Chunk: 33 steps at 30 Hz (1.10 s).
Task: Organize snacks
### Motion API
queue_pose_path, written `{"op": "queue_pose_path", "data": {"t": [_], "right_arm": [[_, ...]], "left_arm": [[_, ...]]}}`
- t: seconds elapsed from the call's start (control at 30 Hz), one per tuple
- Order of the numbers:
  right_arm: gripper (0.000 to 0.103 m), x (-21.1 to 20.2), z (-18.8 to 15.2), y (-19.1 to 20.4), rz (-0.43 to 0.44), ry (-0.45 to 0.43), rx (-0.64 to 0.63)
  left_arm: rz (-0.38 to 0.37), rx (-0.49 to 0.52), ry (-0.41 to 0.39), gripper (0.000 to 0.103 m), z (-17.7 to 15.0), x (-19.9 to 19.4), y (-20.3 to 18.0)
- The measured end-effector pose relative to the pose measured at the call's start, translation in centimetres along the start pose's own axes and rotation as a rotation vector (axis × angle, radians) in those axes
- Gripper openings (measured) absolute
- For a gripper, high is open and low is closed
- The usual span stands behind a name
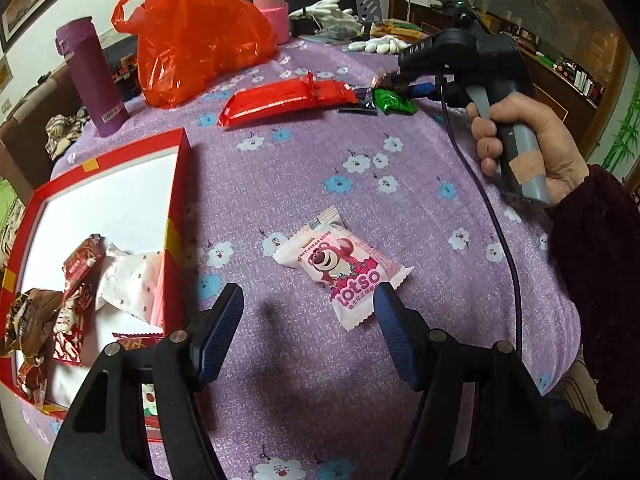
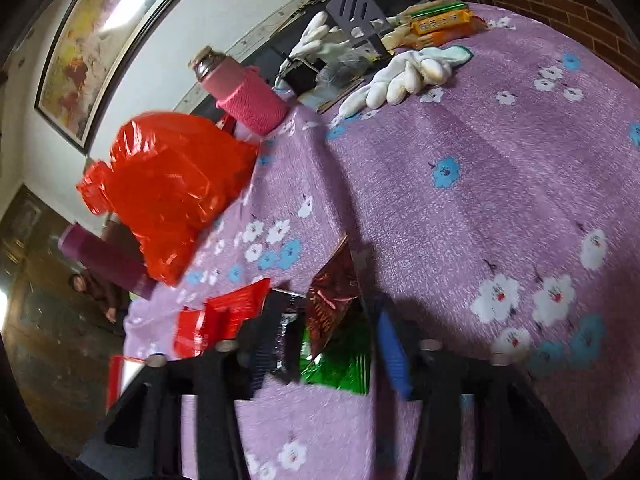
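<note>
Glossy crinkled red plastic bag (image 1: 196, 40) rests on matt, nubbly purple floral tablecloth (image 1: 300, 168).

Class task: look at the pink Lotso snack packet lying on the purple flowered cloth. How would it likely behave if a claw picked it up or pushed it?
The pink Lotso packet is probably light: small, with a puffed middle. Its glossy wrapper and flat crimped ends suggest it may slip or crinkle under pinching. Lying flat on the cloth, it should slide when pushed rather than roll or tip.
</note>
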State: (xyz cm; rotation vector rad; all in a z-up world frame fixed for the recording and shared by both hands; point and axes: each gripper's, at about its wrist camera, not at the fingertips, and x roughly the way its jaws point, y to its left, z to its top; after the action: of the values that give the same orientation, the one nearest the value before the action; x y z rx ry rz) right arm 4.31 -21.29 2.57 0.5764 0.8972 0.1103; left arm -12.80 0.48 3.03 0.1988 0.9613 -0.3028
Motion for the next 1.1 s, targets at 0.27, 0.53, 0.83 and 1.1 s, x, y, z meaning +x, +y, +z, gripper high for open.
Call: {"op": "queue_pose_path", "data": {"t": [0.27,0.53,0.83,1.1], "right_arm": [[0.012,-1.9,0.7,-1.7,0.073,-0.077,0.018],[0.012,-4.4,1.5,-1.9,0.182,-0.141,0.030],[0.012,-5.1,1.3,-1.2,0.215,-0.154,0.013],[0.012,-5.2,1.3,-1.4,0.210,-0.161,0.018]], "left_arm": [[-0.016,-0.082,0.017,0.067,1.1,0.7,0.6],[-0.030,-0.141,0.069,0.068,2.2,2.5,-0.1],[-0.046,-0.172,0.088,0.071,3.7,4.1,-0.4],[-0.020,-0.087,0.055,0.071,6.7,4.7,-0.6]]}}
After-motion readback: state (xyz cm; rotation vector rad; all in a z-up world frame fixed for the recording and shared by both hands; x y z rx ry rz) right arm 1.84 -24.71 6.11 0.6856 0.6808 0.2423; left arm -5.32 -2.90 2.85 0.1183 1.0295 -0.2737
